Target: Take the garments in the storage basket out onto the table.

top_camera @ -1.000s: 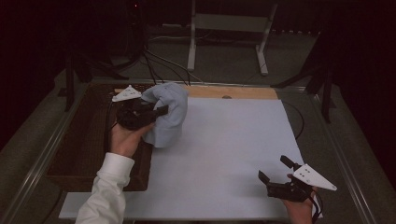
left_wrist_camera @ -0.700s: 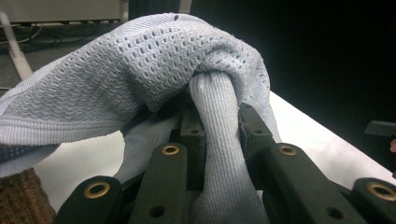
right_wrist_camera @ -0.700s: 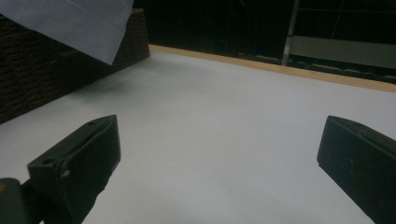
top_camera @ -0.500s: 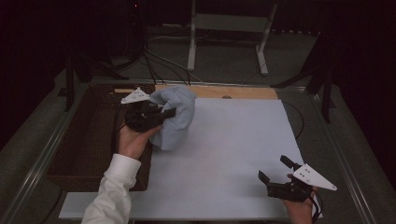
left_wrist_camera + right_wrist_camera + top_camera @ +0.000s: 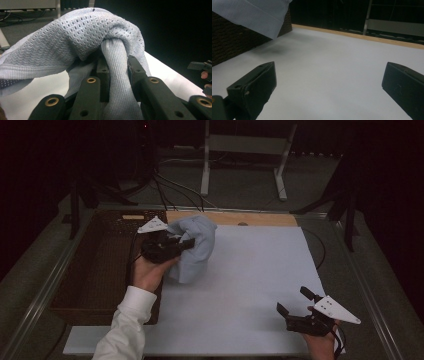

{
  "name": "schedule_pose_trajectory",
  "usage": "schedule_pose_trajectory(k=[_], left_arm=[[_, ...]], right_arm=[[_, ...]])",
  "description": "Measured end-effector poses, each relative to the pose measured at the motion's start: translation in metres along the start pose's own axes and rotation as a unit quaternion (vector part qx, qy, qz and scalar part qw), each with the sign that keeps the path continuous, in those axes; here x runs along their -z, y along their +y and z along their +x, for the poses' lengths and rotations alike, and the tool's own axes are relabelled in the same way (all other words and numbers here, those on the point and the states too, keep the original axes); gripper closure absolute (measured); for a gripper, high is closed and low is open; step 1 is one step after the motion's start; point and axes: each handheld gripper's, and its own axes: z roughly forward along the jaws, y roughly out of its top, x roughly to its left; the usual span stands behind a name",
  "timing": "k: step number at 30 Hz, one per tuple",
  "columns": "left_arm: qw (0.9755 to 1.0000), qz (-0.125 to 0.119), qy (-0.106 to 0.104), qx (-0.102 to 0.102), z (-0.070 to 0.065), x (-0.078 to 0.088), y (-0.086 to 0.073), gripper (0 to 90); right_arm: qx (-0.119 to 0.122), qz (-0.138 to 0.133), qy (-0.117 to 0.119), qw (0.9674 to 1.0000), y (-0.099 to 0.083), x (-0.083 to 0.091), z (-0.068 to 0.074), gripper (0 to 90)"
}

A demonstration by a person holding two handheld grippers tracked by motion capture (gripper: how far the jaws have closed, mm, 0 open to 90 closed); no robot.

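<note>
Counter (image 5: 260,285): white surface, brown basket (image 5: 100,265) at its left edge. Light blue knitted garment (image 5: 197,245) hangs above the counter's far left corner, beside the basket, lifted clear. Left gripper (image 5: 187,242): jaws clamped on a bunched fold of the garment. Right gripper (image 5: 295,302): near right corner, jaws wide apart, holding nothing.

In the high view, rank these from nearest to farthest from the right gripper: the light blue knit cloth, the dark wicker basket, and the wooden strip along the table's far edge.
From the right gripper, at the near right of the table:
1. Light blue knit cloth, up and to the left, held in the left gripper.
2. Wooden strip, along the table's far edge.
3. Dark wicker basket, at the table's left side.
</note>
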Motion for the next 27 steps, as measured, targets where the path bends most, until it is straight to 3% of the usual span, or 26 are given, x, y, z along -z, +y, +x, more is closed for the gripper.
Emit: schedule_pose_trajectory(k=[27], left_arm=[[0.9996, 0.013, -0.023, -0.012, -0.017, -0.019, -0.008, 76.9]], right_arm=[[0.001, -0.002, -0.001, 1.0000, 0.000, 0.001, 0.000, 0.0]])
